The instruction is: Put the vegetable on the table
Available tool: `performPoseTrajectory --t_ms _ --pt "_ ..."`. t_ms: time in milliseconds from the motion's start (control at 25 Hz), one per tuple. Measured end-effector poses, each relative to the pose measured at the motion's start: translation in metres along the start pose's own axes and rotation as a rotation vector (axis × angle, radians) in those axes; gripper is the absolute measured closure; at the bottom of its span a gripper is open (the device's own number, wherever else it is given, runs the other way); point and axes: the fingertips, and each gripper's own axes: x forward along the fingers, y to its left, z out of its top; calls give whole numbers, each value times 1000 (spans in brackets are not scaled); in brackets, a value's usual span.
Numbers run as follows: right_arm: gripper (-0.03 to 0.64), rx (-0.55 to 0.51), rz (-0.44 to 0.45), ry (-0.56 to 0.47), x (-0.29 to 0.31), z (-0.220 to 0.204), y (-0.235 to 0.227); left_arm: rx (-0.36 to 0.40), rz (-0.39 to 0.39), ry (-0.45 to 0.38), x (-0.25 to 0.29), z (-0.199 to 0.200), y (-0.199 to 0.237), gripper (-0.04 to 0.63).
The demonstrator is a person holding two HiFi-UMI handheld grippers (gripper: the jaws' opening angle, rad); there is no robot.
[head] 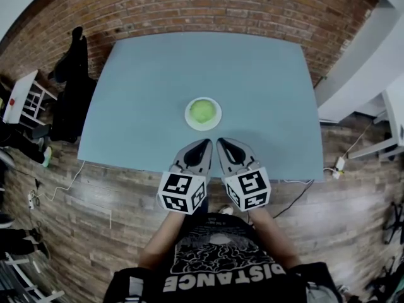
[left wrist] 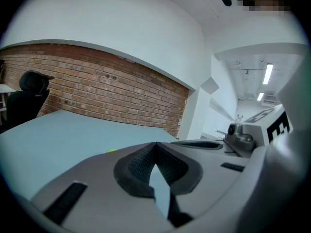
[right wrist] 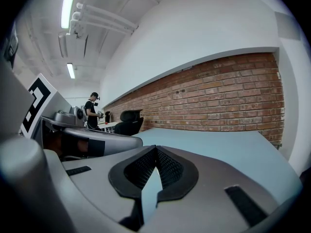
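A round green vegetable (head: 202,111) lies in a white plate (head: 190,121) near the middle of the pale blue table (head: 139,100). Both grippers hover side by side over the table's near edge, just short of the plate. My left gripper (head: 204,145) has its jaws closed tip to tip with nothing between them, as the left gripper view (left wrist: 155,147) confirms. My right gripper (head: 223,143) is likewise shut and empty (right wrist: 156,150). A sliver of the green vegetable (left wrist: 111,150) peeks over the left jaw.
A brick wall (head: 208,8) runs behind the table. A black chair with clothes (head: 71,87) stands at the left, with a white shelf unit (head: 24,96) beyond it. Cables and a power strip (head: 339,164) lie on the wooden floor at the right. A person (right wrist: 91,111) stands far off.
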Motion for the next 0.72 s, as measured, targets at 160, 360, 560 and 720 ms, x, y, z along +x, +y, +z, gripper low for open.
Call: performPoseTrajectory --t_ms 160,360,560,720 --pt "607 7 -4 5 -5 -3 -2 6 14 17 1 -4 -2 595" --pt "607 11 0 7 -8 -6 -4 11 8 37 4 -8 -6 595" --pt "607 10 -6 5 -9 -6 -7 46 36 18 6 -5 -4 595" --pt "607 10 -8 4 -10 -4 -8 44 38 2 5 0 -4 597"
